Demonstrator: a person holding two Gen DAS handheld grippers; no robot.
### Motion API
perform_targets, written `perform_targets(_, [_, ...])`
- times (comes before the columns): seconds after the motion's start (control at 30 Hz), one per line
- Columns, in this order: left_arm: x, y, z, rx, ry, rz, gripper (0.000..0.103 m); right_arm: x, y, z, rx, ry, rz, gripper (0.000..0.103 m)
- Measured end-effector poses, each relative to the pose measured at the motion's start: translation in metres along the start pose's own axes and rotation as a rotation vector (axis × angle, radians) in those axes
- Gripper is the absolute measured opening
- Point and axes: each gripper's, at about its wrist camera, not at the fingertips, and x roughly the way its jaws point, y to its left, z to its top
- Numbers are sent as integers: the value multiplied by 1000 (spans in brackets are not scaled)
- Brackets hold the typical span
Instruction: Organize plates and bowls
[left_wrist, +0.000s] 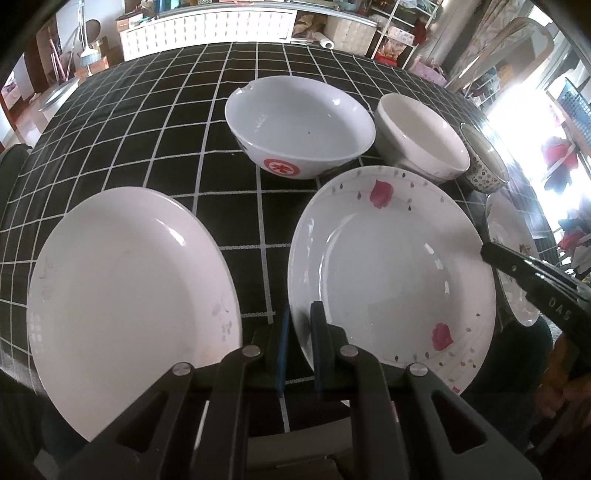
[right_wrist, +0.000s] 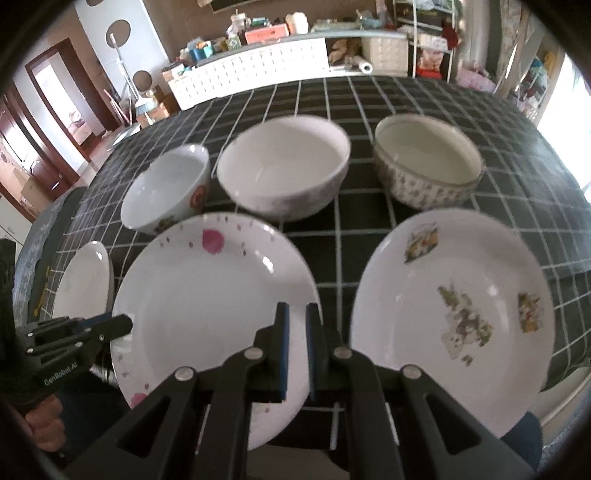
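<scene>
Your left gripper (left_wrist: 298, 343) is clenched on the near left rim of the round white ceramic plate with pink petal marks (left_wrist: 391, 266), one blue pad above the rim and one below. Your right gripper (right_wrist: 295, 345) is clenched on the right rim of that same plate, so both hold it from opposite sides just over the black tablecloth with a white grid (left_wrist: 147, 129). To the left of it lies a plain white round plate (left_wrist: 129, 295), close beside but apart. To the right lies a white plate with flower pictures (right_wrist: 454, 314), also apart. Behind the plates three bowls stand in a row: a white bowl with a red round emblem (left_wrist: 299, 127) at the left, a plain white deep bowl (right_wrist: 284, 166) in the middle, and a white bowl with a dotted outer wall (right_wrist: 428, 162) at the right. Beyond the table stands a long white cabinet (right_wrist: 251, 70).
</scene>
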Motion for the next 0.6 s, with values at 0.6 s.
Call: perform_targets(0.6, [2, 0, 1, -3, -1, 9, 9, 12, -6, -5, -23, 42, -22, 11])
